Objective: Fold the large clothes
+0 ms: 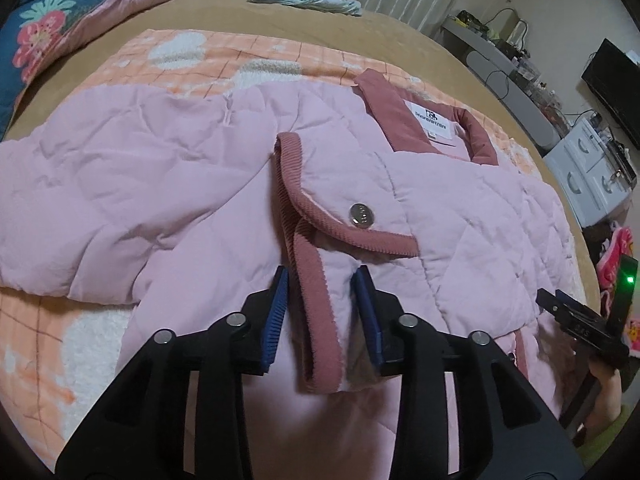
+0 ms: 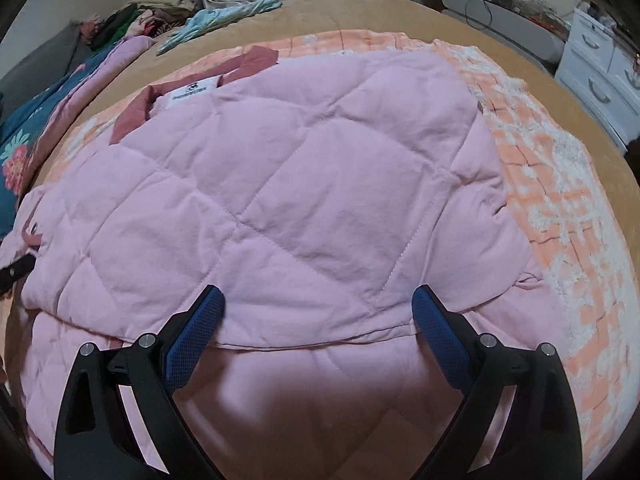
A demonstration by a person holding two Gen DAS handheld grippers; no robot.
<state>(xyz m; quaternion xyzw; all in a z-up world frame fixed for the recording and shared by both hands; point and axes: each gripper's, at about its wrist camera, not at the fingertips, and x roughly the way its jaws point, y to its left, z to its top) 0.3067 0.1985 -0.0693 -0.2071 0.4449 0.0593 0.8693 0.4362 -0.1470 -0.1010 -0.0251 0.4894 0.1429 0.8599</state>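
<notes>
Your pink quilted jacket (image 1: 168,168) lies spread across the middle of both views, on an orange checked blanket (image 1: 224,56) over a tan bed (image 1: 384,28). Its dark pink collar (image 1: 404,120) with the white label sits upper right of centre in the left wrist view. Your left gripper (image 1: 320,312) stands at bottom centre with its jaws partly parted around the ribbed cuff (image 1: 312,320) of the sleeve folded over the front; from here the blue pads do not seem to press the cloth, so read it as let go. Your right gripper (image 2: 316,332) is wide apart at the bottom of its own view, just above the edge of the flap folded over on that side, holding nothing. Expect the jacket to be soft, puffy and fairly light, though bulky: the padding will likely spring back and the smooth shell may slide on itself, so folds could creep open. Take hold at firm edges such as the ribbed trim, the hem or the collar, not a pinch of loose quilting. The metal snap (image 1: 361,214) just above the cuff is a hard spot to keep the pads off.
</notes>
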